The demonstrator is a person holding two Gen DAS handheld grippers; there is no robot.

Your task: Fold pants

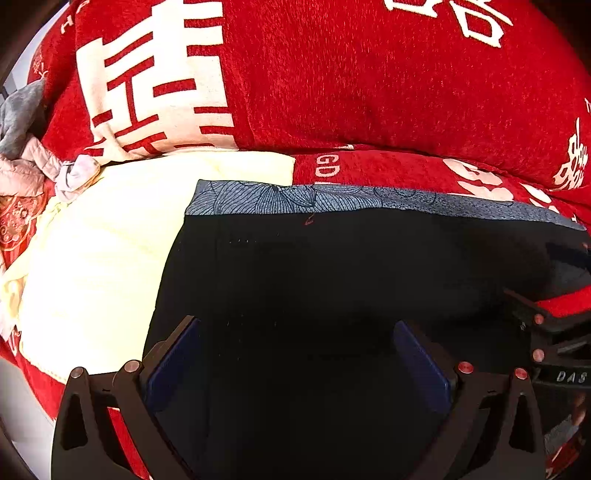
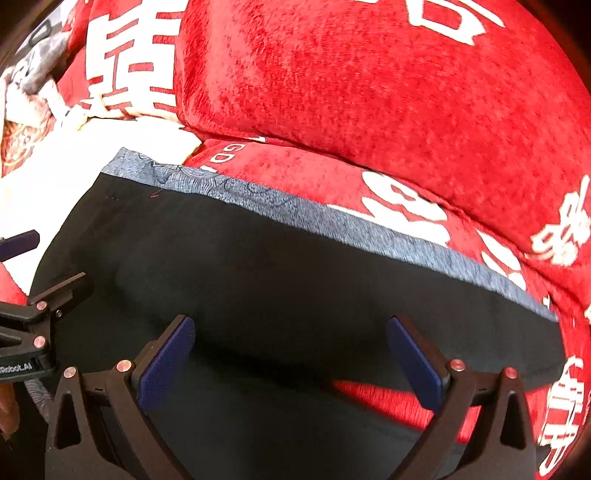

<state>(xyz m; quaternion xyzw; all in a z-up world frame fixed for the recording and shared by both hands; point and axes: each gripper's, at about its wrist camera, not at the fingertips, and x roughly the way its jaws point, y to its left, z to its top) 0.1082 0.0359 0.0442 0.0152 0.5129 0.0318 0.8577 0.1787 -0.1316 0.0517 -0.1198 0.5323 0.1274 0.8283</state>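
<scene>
The black pants [image 1: 332, 280] lie flat on the red sofa [image 1: 369, 92], grey band at 12 o'clock; the left gripper [image 1: 295, 354] and right gripper [image 2: 291, 350] hover wide open, holding nothing; best pinch the near edge evenly, then lift together.

The black pants [image 1: 332, 288] run off the near edge of both views, so their lower part is out of sight, and in the left wrist view the dark cloth shows no readable folds. The white characters [image 2: 436, 18] on the red cushion [image 2: 369, 92] are cut by the far edge. At far left, a grey and pink heap of clothes [image 1: 22, 147] is cropped and too distorted to identify. The right gripper [image 1: 554, 339] shows only partly at the right edge.
</scene>
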